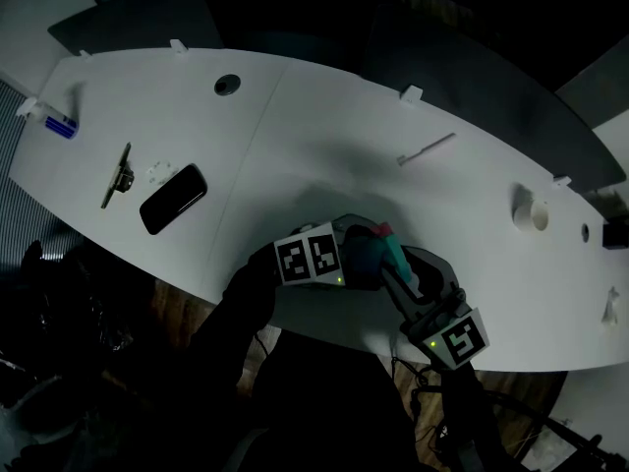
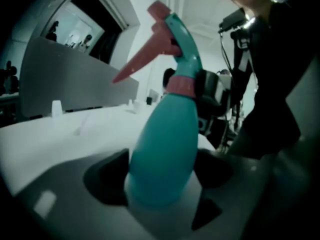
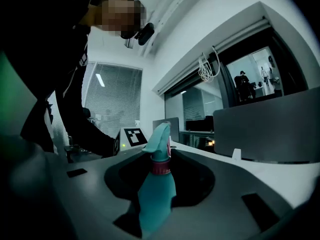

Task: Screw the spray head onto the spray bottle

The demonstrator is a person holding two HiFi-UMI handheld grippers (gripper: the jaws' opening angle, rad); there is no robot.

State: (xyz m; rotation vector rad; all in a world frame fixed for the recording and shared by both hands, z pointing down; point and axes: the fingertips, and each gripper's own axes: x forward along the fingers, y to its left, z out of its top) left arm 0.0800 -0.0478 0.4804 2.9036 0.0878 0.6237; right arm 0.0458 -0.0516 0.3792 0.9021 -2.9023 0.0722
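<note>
A teal spray bottle [image 1: 362, 260] stands at the front edge of the white table [image 1: 324, 136], with its spray head [image 1: 390, 242] on top. In the left gripper view the bottle's body [image 2: 165, 149] fills the space between the jaws, and my left gripper [image 2: 162, 173] is shut on it. The pink trigger [image 2: 145, 54] and pink collar [image 2: 180, 84] rise above. My right gripper [image 3: 161, 176] closes round the neck at the pink collar [image 3: 161, 166], seen from behind the spray head [image 3: 159, 139]. In the head view the left gripper [image 1: 354, 264] and the right gripper [image 1: 401, 271] meet at the bottle.
A black phone [image 1: 173, 198] and a metal tool [image 1: 118, 175] lie at the left of the table. A white rod [image 1: 428, 149] lies at mid-right and a white round thing [image 1: 531, 211] farther right. A round hole [image 1: 227, 85] sits near the far edge.
</note>
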